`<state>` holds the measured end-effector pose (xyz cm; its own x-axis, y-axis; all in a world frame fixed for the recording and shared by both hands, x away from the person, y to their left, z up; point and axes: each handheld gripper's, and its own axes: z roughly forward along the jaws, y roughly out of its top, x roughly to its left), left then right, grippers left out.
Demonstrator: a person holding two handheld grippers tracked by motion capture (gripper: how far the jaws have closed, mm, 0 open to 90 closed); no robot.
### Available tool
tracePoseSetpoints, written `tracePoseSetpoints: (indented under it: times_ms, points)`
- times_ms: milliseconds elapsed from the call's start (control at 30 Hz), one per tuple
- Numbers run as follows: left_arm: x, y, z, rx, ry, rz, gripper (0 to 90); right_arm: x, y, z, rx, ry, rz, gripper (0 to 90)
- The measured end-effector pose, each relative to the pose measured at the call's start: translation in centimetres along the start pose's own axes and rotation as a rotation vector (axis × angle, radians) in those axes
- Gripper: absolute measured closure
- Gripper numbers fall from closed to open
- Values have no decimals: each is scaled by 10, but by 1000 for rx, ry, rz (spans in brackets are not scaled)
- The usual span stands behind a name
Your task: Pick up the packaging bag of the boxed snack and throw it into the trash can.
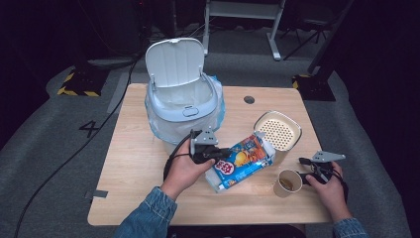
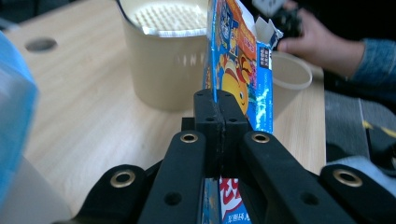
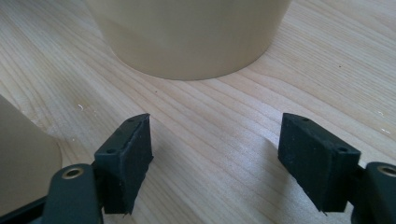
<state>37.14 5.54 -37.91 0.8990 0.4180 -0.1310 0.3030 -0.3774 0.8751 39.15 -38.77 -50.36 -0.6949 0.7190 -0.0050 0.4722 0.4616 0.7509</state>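
Observation:
A flattened blue and orange carton [image 1: 245,161] hangs tilted just above the table, and my left gripper [image 1: 222,152] is shut on its left edge. In the left gripper view the jaws [image 2: 219,100] are pressed together on the carton's [image 2: 238,70] thin edge. My right gripper [image 1: 303,171] rests low at the table's right front, right beside a paper cup [image 1: 288,182]. In the right gripper view its jaws [image 3: 215,154] stand open over bare wood with nothing between them. There the cup [image 3: 23,158] is at the left edge.
A white bin [image 1: 182,96] with a raised lid and a blue liner stands at the back left of the wooden table [image 1: 133,163]. A beige container [image 1: 277,130] with a perforated insert sits behind the carton, close ahead of the right gripper [image 3: 191,37].

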Motion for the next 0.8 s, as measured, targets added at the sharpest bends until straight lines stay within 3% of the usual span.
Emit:
tracePoseSetpoints:
  times_ms: [233, 367, 533, 800]
  points:
    - [2, 12, -22, -155, 42, 15, 893, 0, 0, 0, 0, 0, 0, 263]
    - [2, 19, -33, -215, 67, 22, 893, 0, 0, 0, -1, -6, -5, 268]
    - [2, 29, -48, -267, 90, 25, 892, 1, 0, 0, -1, -9, -3, 269]
    - [5, 43, -67, -305, 144, 29, 893, 2, -1, -1, -1, -12, 3, 271]
